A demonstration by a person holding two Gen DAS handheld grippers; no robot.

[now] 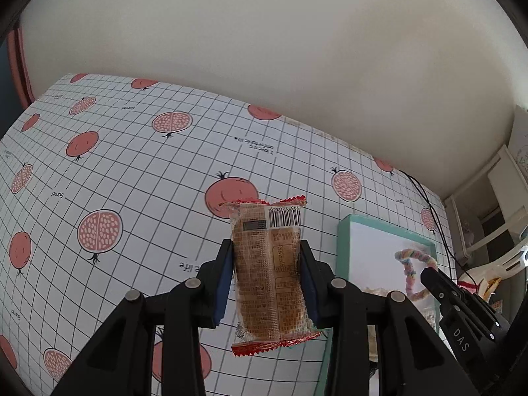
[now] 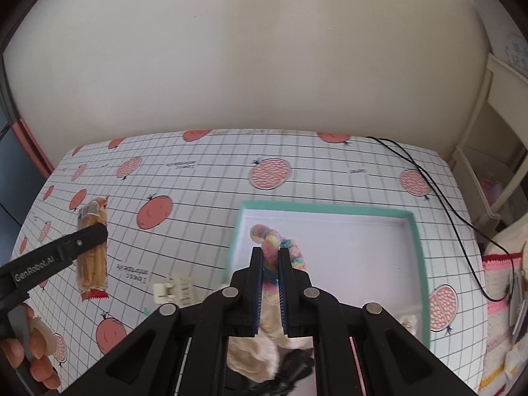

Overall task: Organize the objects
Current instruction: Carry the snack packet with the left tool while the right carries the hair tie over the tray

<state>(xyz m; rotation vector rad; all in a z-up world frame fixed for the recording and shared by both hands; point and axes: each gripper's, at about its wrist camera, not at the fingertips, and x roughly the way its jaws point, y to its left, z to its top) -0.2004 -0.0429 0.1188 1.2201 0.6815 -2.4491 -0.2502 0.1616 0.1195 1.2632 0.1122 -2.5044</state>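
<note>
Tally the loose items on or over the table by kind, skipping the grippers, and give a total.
Wrapped snack packs: 1, clamped in the left hand-held gripper
Rainbow fuzzy loops: 1, pinched by the right hand-held gripper
Teal-rimmed boxes: 1
White plastic clips: 1
Black cables: 1
Total: 5

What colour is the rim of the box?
Teal, with a white inside; the box rim shows best in the right wrist view.

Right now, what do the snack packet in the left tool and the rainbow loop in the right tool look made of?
Snack packet: thin glossy plastic film, judging by its see-through wrap and crimped red ends. Rainbow loop: soft fuzzy fabric, probably a plush hair tie; its matte pile shows.
</note>
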